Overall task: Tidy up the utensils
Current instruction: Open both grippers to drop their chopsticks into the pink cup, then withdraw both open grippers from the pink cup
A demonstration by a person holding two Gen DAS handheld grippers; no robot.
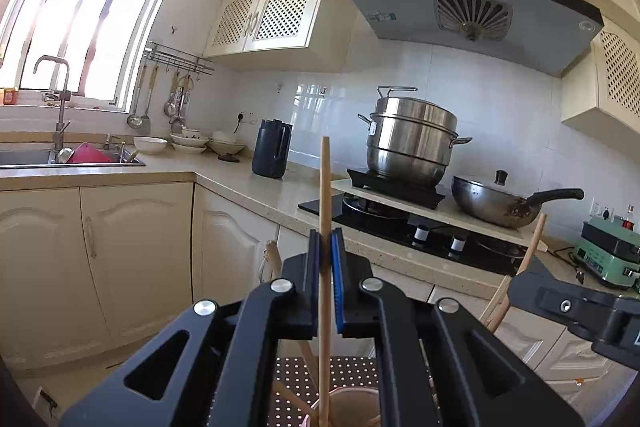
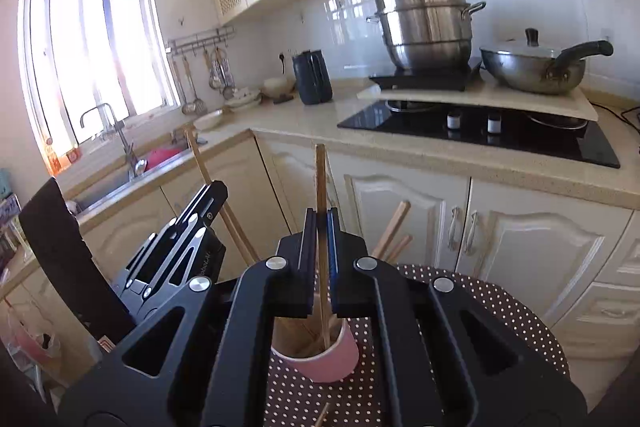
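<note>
A: What has the left gripper (image 1: 325,247) got?

B: A wooden chopstick (image 1: 325,211), pinched upright between its closed fingers. The stick pokes up past the fingertips, and its lower end runs down into the pink cup (image 1: 352,407) just below the jaws.

A: And the right gripper (image 2: 320,227)?

B: Same story. Its fingers are clamped on another chopstick (image 2: 321,187), nearly upright, with the bottom end inside the cup (image 2: 320,359) right under the jaws. The cup stands on a brown cloth with white dots (image 2: 500,303).

A: Anything else in the cup?

B: Two more sticks (image 2: 390,231) lean out of it, up and to the right of the right gripper's fingertips. Another small wooden piece (image 2: 323,414) lies on the cloth beneath that gripper, closer in than the cup.

A: How do the two grippers sit to each other?

B: Close, side by side over the cup. From the right one, the left gripper shows at its left with its stick slanting up. From the left one, the right gripper shows low at its right.

A: And ahead of them?

B: A counter (image 2: 304,115) with a steel pot (image 2: 426,23) and a wok (image 2: 532,67), well beyond both sets of fingers.
</note>
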